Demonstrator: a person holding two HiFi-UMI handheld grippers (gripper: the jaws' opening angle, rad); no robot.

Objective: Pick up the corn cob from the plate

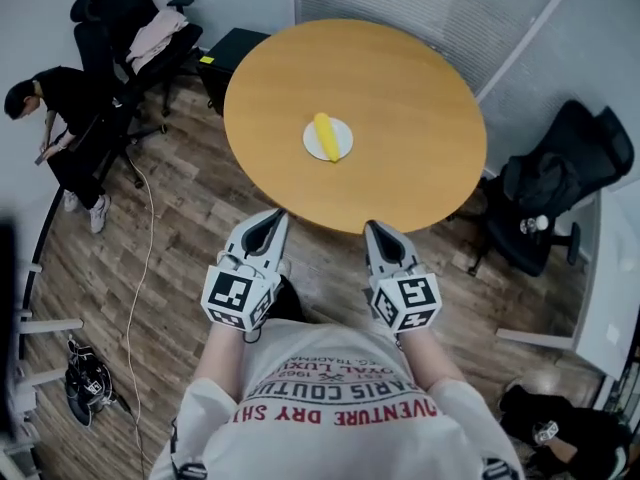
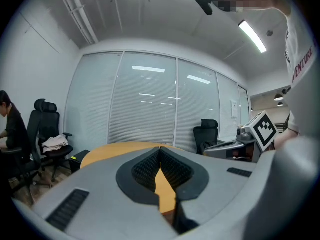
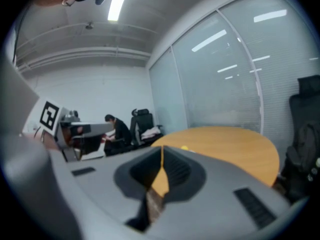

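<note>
abreast, left tongs (image 1: 277,214), right tongs (image 1: 372,226), shut, pointing at table (image 1: 410,78)

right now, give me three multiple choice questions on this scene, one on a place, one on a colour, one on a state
1. Where on the table is the corn?
A. at the near edge
B. on the plate near the middle
C. at the far edge

2. What colour is the plate?
A. white
B. black
C. red

3. How does the right gripper stand?
A. shut on the corn
B. wide open
C. shut, empty

Answers:
1 B, the corn lies on the plate, well in from the table's edge.
2 A, white shows around the yellow corn.
3 C, its jaws meet with nothing between them.
</note>
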